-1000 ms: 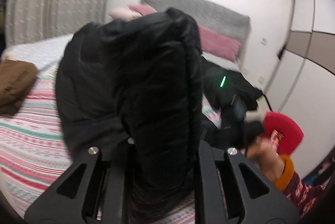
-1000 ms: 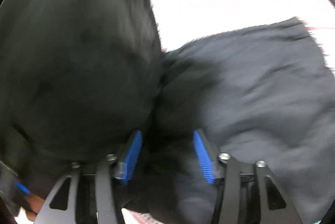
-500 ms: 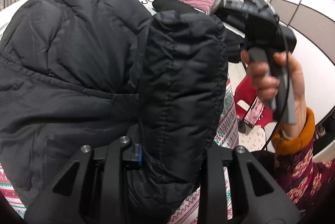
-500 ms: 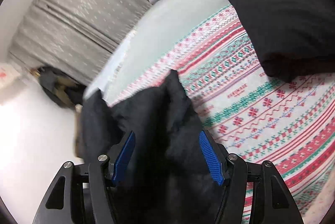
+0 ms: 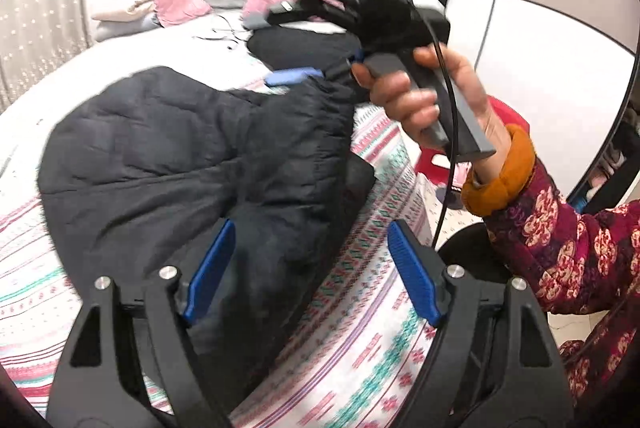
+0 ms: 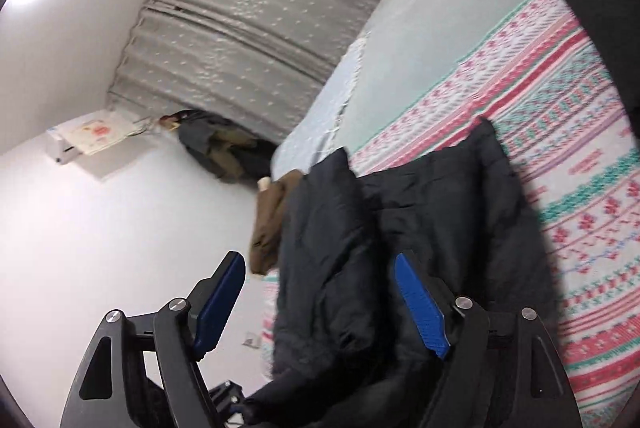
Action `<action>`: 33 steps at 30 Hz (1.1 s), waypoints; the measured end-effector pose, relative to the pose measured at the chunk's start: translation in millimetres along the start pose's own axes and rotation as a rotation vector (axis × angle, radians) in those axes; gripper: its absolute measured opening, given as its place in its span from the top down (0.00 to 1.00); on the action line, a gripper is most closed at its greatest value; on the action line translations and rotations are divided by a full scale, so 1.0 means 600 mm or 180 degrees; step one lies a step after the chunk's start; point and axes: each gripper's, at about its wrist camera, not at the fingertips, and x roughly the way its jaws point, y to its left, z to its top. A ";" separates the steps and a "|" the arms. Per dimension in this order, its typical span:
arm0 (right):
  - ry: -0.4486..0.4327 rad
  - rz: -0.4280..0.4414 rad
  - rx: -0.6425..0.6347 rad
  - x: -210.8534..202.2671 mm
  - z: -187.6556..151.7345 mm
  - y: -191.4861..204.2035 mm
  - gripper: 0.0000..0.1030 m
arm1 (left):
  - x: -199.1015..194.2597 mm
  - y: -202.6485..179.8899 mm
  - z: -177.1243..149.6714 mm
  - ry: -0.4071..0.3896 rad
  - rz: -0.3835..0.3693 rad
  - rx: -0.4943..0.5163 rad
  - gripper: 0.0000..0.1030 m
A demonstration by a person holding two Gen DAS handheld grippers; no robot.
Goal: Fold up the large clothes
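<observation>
Black jacket (image 5: 192, 156) heaped on the bed (image 5: 360, 340), near its foot edge, padded panels doubled over one another; a fold seemingly just laid down, with more folds likely wanted before the bundle is compact.

Left gripper (image 5: 310, 276) spread wide, blue pads bare, nothing pinched; poised just above the jacket's near hem, probably freed to seek a fresh hold.

Right gripper (image 6: 320, 300) likewise wide open and empty in its own view, jacket cloth (image 6: 400, 228) lying beyond and partly between the fingers without being nipped. Seen from the left wrist, held up in the right hand (image 5: 432, 100) above the jacket's far end, lifted clear so the cloth settles undisturbed.

Elsewhere on the bed: a second dark garment (image 5: 304, 46) beyond the jacket toward the pink pillows (image 5: 176, 2); a brown garment (image 6: 272, 220) just beside the jacket at the bed's edge.

Padding bulky and springy by the look of it, so likely to puff open unless pressed flat.
</observation>
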 end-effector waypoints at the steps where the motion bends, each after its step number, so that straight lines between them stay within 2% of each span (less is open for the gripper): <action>1: 0.0031 0.0004 -0.0018 0.007 0.001 -0.001 0.24 | -0.007 0.010 0.000 -0.0028 0.0055 -0.0024 0.23; 4: 0.0187 -0.0144 -0.0121 0.038 0.006 0.003 0.24 | -0.022 0.053 -0.003 -0.0068 0.0314 -0.0222 0.23; 7: 0.0336 -0.0482 -0.0256 0.081 0.005 0.004 0.24 | -0.024 0.109 -0.003 -0.0047 0.0586 -0.0459 0.23; 10: 0.0477 -0.0802 -0.0332 0.117 0.001 -0.004 0.25 | 0.001 0.157 -0.021 0.0080 0.0712 -0.0790 0.23; 11: 0.0535 -0.0785 -0.0359 0.130 -0.002 -0.003 0.35 | 0.009 0.169 -0.024 0.0126 0.0732 -0.0868 0.23; 12: 0.0586 -0.0715 -0.0400 0.138 -0.006 -0.001 0.63 | 0.015 0.177 -0.027 0.0158 0.0736 -0.0942 0.23; 13: 0.0640 -0.0634 -0.0445 0.144 -0.008 0.005 0.77 | 0.020 0.178 -0.026 0.0144 0.0719 -0.0968 0.23; 14: 0.0666 -0.0523 -0.0522 0.148 -0.012 0.017 0.85 | 0.021 0.173 -0.022 0.0109 0.0708 -0.0972 0.23; 15: 0.0620 -0.0489 -0.0607 0.145 -0.013 0.029 0.89 | 0.018 0.166 -0.012 0.0050 0.0700 -0.0943 0.23; 19: 0.0371 -0.0275 -0.0891 0.105 -0.020 0.080 0.92 | 0.015 0.145 0.032 -0.0138 0.0548 -0.0860 0.23; 22: 0.0208 -0.0245 -0.0973 0.073 -0.022 0.098 0.93 | 0.030 0.142 0.041 -0.0185 0.0284 -0.1044 0.23; 24: 0.0138 -0.0343 -0.0989 0.052 -0.028 0.094 0.93 | 0.051 0.135 0.032 -0.0181 0.0175 -0.1067 0.23; 26: 0.0089 -0.0519 -0.0980 0.028 -0.038 0.078 0.93 | 0.071 0.127 0.026 -0.0150 0.0181 -0.0983 0.23; 30: 0.0147 -0.0864 -0.0633 0.002 -0.050 0.004 0.93 | 0.107 0.092 0.025 -0.0089 0.0139 -0.0831 0.23; 33: 0.0253 -0.1053 -0.0396 -0.005 -0.063 -0.058 0.91 | 0.132 0.069 0.037 0.0051 0.0182 -0.0621 0.23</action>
